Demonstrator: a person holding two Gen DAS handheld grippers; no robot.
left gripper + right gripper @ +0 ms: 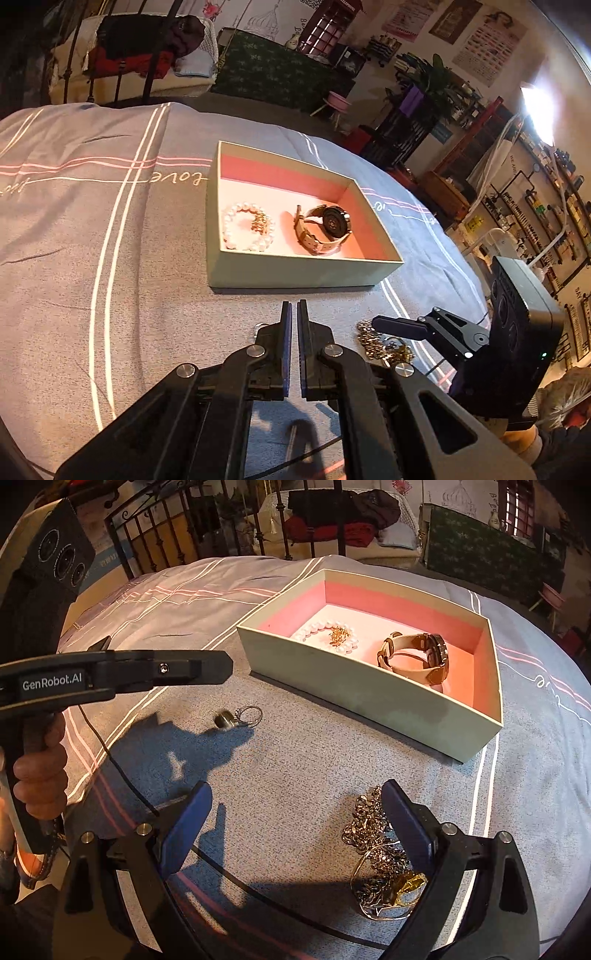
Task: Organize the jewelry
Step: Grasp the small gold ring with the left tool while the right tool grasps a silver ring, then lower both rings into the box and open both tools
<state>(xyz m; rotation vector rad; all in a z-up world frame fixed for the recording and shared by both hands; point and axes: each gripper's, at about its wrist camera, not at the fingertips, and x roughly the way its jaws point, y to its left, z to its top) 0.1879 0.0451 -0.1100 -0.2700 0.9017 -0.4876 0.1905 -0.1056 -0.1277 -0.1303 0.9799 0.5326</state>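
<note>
Grey striped bedspread (295, 757) bears a pale open cardboard box (369, 686); right gripper (295, 827), spread beside the tangled gold chain (373, 842), may snag it; left gripper (294, 332) nearly pressed together, empty.

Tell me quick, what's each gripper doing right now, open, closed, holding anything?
Left gripper: fingers nearly closed, a thin gap, nothing between them.
Right gripper: open wide, holding nothing; the gold chain pile lies by its right finger.

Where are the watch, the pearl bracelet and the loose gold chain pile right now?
watch (334, 221): left wrist view, on its dark round face.
pearl bracelet (229, 236): left wrist view, on the beads at its left side.
gold chain pile (373, 830): right wrist view, on the tangled links beside the right claw's finger.
</note>
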